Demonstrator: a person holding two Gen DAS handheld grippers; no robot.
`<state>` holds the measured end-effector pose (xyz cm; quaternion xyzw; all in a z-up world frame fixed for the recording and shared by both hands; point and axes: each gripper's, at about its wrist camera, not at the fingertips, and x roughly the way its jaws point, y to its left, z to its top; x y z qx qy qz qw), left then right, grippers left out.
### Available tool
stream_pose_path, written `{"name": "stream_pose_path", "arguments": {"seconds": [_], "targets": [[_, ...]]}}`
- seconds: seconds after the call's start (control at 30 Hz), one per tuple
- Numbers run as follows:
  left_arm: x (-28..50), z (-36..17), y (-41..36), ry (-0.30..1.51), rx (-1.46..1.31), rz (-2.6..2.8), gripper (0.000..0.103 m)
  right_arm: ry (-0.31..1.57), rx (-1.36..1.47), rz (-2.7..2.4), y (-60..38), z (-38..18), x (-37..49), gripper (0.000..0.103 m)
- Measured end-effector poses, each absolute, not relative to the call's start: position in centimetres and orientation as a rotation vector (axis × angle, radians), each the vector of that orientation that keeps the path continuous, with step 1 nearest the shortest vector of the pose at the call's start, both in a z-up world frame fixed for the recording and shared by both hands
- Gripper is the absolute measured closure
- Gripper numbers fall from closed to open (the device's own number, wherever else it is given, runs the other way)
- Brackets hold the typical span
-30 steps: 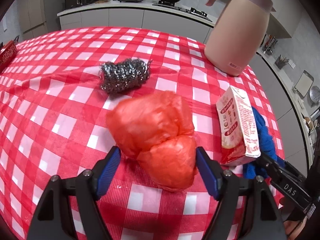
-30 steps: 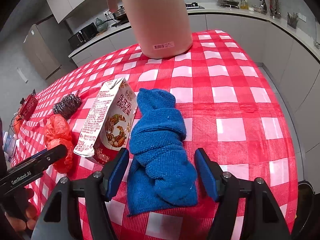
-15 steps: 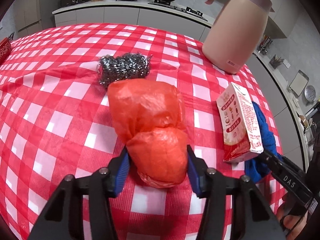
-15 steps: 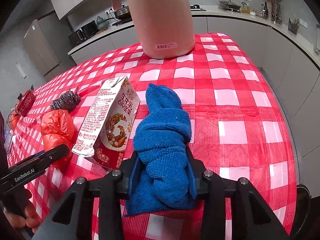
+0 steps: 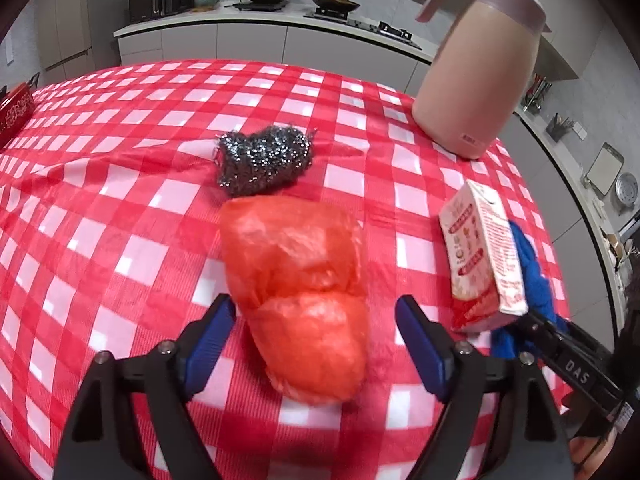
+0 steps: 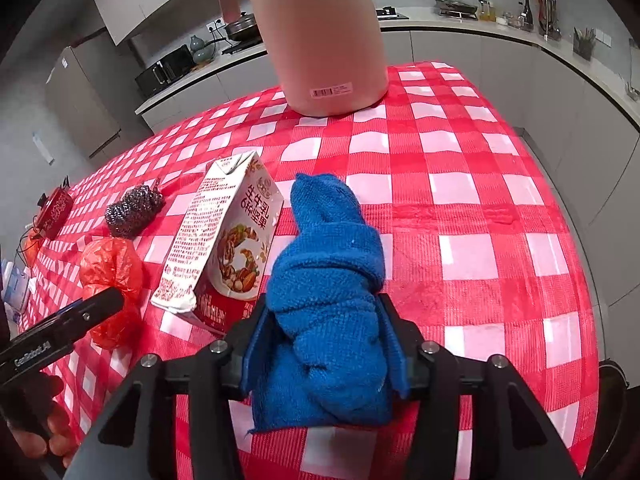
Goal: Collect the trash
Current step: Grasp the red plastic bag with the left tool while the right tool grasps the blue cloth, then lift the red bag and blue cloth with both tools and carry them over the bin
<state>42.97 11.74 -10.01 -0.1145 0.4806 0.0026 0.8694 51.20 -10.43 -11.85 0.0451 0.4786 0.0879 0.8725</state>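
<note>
My left claw has just been opening and now stands apart around the crumpled red plastic bag, pads clear of both its sides. My right claw has also been easing open, yet its pads press the knotted blue cloth. The milk carton lies just beside that cloth. A steel scourer sits right behind the bag. The pink jug stands near the far edge of the checked tablecloth, whose right side lies bare.
</note>
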Motion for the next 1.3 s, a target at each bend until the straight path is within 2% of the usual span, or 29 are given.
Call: {"name": "stream_pose_path", "arguments": {"seconds": [0.03,0.1,0.17,0.27,0.77,1.3], "targets": [[43.2,-10.4,11.9,1.015,-0.252,-0.005,0.022,0.997,0.079,0.181,-10.3,-11.9,51.3,0.05],[43.2,-10.7,11.9,1.014,-0.256,-0.015,0.034,0.993,0.066,0.18,-10.1,-11.9,51.4,0.051],[43.0,-10.8,12.0,1.002,-0.243,-0.016,0.049,0.989,0.061,0.178,-10.1,-11.9,51.3,0.057],[42.5,-10.8,12.3,0.99,-0.261,-0.03,0.058,0.981,0.069,0.177,-10.4,-11.9,51.1,0.062],[37.5,-6.5,10.9,0.93,-0.22,-0.188,0.058,0.901,0.155,0.097,-12.1,-8.0,44.6,0.064],[31.4,-4.7,2.7,0.923,-0.123,-0.45,0.058,0.86,0.263,-0.069,-17.1,-5.7,32.6,0.064]]}}
